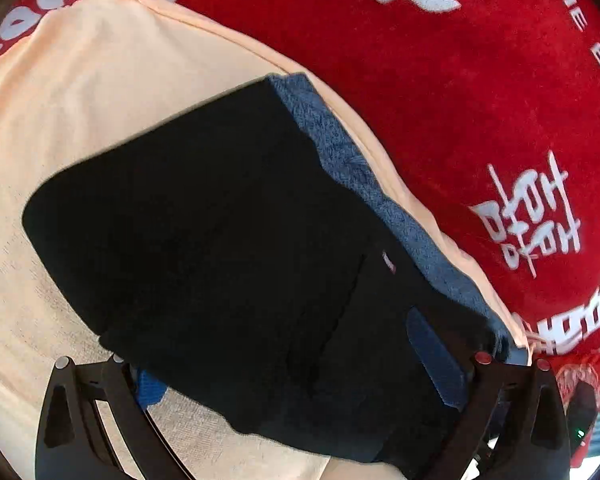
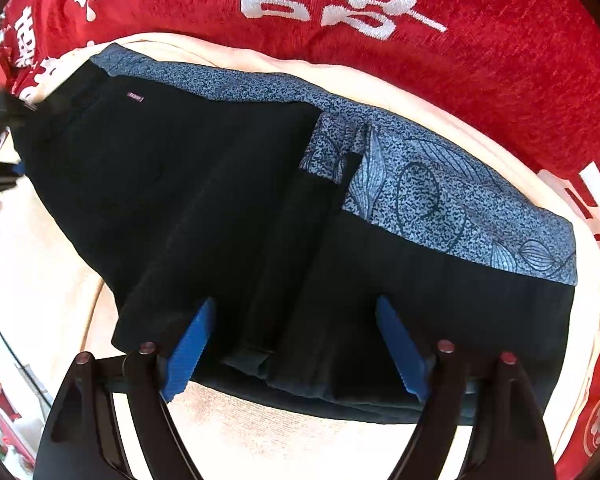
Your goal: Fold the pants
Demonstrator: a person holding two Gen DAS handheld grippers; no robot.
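Home: red printed blanket

Right gripper jaws wide apart; left gripper jaws seemingly apart too

We see a red cloth with white lettering filling the top of the frame. On it lies a cream cloth, spreading from centre to bottom. On the cream cloth rests a blue patterned fabric, with black pants laid over it.
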